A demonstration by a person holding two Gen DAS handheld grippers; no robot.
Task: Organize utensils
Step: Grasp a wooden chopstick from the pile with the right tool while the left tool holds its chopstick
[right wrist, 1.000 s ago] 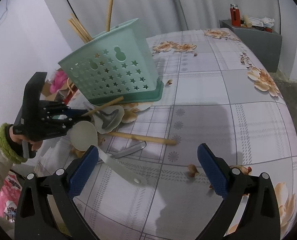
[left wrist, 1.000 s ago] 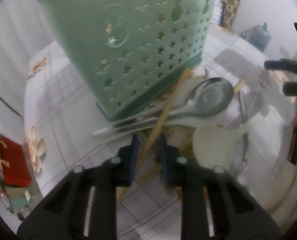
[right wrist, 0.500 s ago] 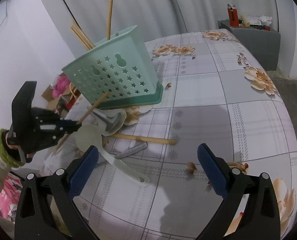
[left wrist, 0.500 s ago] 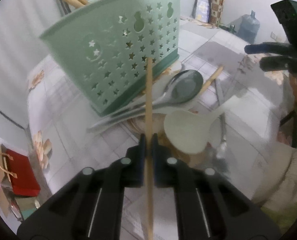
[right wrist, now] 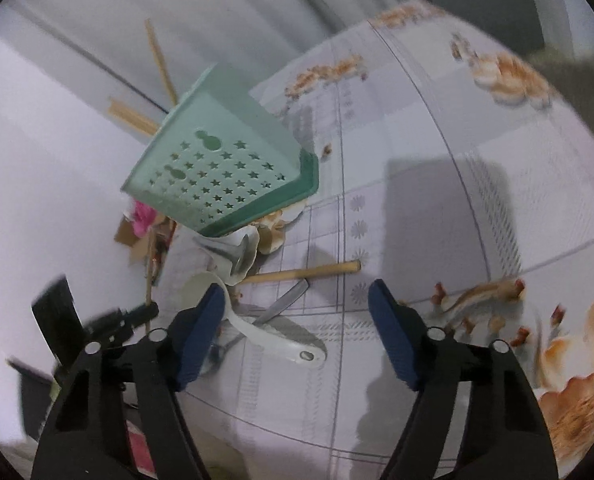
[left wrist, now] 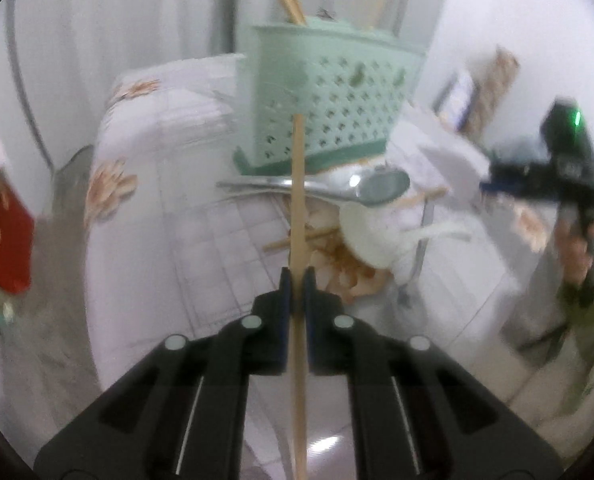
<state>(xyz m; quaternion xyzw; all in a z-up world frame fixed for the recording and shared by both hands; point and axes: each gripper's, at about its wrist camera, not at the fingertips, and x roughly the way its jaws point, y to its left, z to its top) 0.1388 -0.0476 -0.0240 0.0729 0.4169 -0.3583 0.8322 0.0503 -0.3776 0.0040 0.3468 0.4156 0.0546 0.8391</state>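
Left gripper (left wrist: 297,280): pads pressed together on a thin wooden chopstick (left wrist: 298,208), which runs straight up between them; gripper angled downward.
Right gripper (right wrist: 293,312): jaws apart and just been closing; nothing between the blue pads; angled downward, view rolled.
Right hand (left wrist: 581,248): seen from the left wrist camera, wrapped around the handle of its gripper; green cuff below it.
Left hand: cannot be made out in either view.
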